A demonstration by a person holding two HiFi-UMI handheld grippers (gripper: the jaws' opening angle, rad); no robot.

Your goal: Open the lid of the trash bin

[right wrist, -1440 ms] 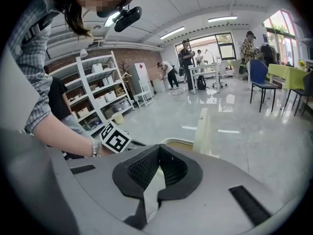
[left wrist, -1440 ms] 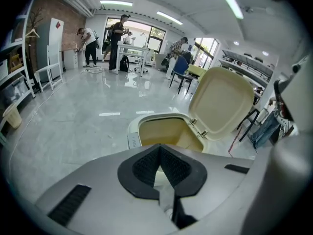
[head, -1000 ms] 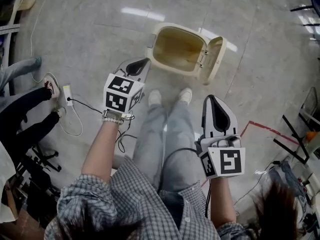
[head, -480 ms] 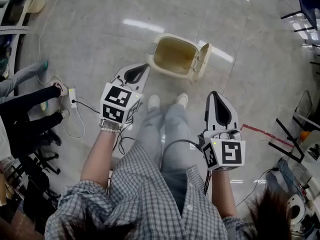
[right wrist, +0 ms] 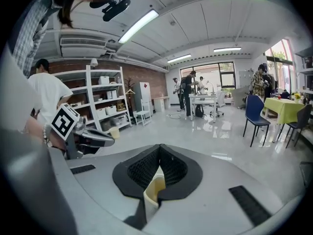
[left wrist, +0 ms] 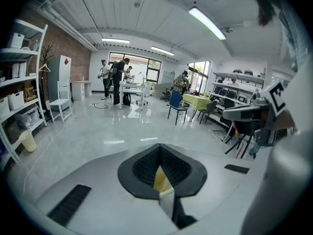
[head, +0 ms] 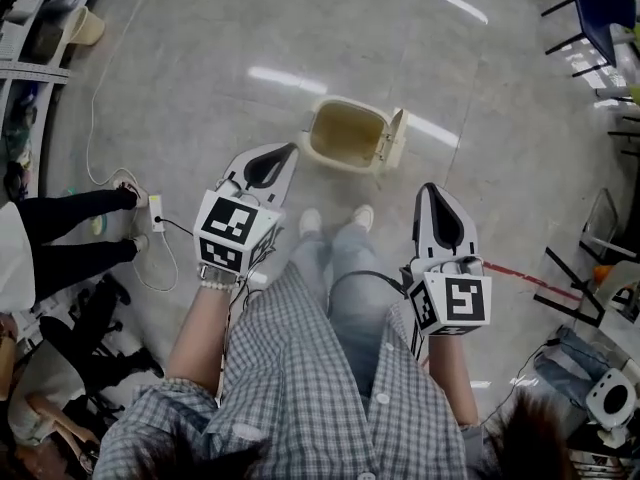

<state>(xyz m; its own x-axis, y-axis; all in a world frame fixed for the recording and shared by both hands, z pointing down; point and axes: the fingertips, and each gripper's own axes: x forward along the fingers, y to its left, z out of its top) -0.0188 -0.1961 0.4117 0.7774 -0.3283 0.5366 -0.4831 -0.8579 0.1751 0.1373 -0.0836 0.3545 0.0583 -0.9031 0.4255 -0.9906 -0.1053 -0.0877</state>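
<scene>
A person in a checked shirt is standing on a glossy grey floor (head: 200, 68) and looking steeply down, holding one claw in each hand.

A beige bin (head: 345, 133) is standing upright on the floor just ahead of the person's pale shoes (head: 310, 221). Its lid (head: 396, 138) is already open, standing up along the bin's right edge.

The left claw (head: 290, 150) is pointing forward, with its tip near the bin's left side but not touching it. In the left gripper view, the left claw (left wrist: 160, 153) is pressed together and is gripping nothing.

The right claw (head: 430, 190) is also pointing forward, lower in the head view and well apart from the bin. In the right gripper view, the right claw (right wrist: 159, 153) is likewise pressed together and is pinching nothing.

At the left edge of the head view, another person's dark-trousered legs (head: 70, 233) are standing beside a white cable. A red line (head: 525, 276) is running across the floor at the right.

The gripper views are looking out over a bright workshop with white shelves (right wrist: 105, 104) and a blue chair (right wrist: 255, 112).
</scene>
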